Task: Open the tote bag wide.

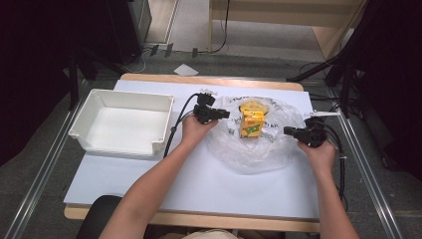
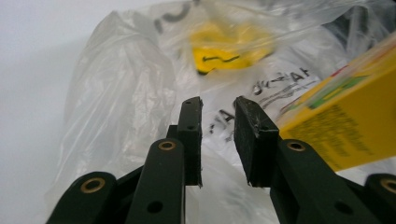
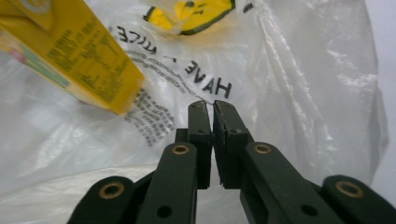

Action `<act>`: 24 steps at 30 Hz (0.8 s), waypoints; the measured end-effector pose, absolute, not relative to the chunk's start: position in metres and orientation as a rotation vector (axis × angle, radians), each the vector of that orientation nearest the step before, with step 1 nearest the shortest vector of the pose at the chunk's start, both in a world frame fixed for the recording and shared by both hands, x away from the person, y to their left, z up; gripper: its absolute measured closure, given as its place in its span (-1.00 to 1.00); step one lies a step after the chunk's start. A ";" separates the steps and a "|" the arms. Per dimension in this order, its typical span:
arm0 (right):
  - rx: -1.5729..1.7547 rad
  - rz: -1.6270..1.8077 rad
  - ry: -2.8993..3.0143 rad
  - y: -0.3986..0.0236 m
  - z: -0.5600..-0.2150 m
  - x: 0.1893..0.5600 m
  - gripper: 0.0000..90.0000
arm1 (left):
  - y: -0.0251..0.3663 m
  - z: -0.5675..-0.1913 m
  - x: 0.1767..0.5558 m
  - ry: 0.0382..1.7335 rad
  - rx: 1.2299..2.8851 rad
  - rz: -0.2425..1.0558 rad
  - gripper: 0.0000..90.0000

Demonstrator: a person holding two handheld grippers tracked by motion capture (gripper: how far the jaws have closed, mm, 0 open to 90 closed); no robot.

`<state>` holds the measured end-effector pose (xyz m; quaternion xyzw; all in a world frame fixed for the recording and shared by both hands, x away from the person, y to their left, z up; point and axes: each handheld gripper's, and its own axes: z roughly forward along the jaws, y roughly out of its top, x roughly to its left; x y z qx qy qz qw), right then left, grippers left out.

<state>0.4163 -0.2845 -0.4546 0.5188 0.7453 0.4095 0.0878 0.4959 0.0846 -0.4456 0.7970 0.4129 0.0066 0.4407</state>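
Note:
A clear plastic bag (image 1: 259,152) with black lettering and a yellow smiley print lies spread on the white table top. A yellow drink carton (image 1: 252,124) stands upright on it. My left gripper (image 1: 226,114) is at the bag's left edge, pointing at the carton. In the left gripper view its jaws (image 2: 218,100) stand apart and press on nothing, with the bag (image 2: 121,93) behind and the carton (image 2: 345,121) at right. My right gripper (image 1: 287,130) is at the bag's right edge. Its jaws (image 3: 212,103) are almost together against the bag (image 3: 303,84); I cannot tell whether film is caught. The carton (image 3: 70,51) is upper left.
An empty white bin (image 1: 132,95) sits on the left part of the table (image 1: 199,184). The person's forearms reach in from the bottom. Cables trail from both grippers. Dark stands and floor surround the table.

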 end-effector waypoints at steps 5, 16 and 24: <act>1.500 1.263 2.238 -0.280 -0.437 0.406 0.79 | 0.082 -0.424 0.491 0.953 1.983 0.019 0.48; 1.398 1.292 2.295 -0.261 -0.414 0.379 0.51 | 0.076 -0.386 0.475 0.780 2.043 0.084 0.16; 1.360 1.278 2.347 -0.250 -0.412 0.358 0.41 | 0.066 -0.373 0.476 0.700 2.109 0.053 0.09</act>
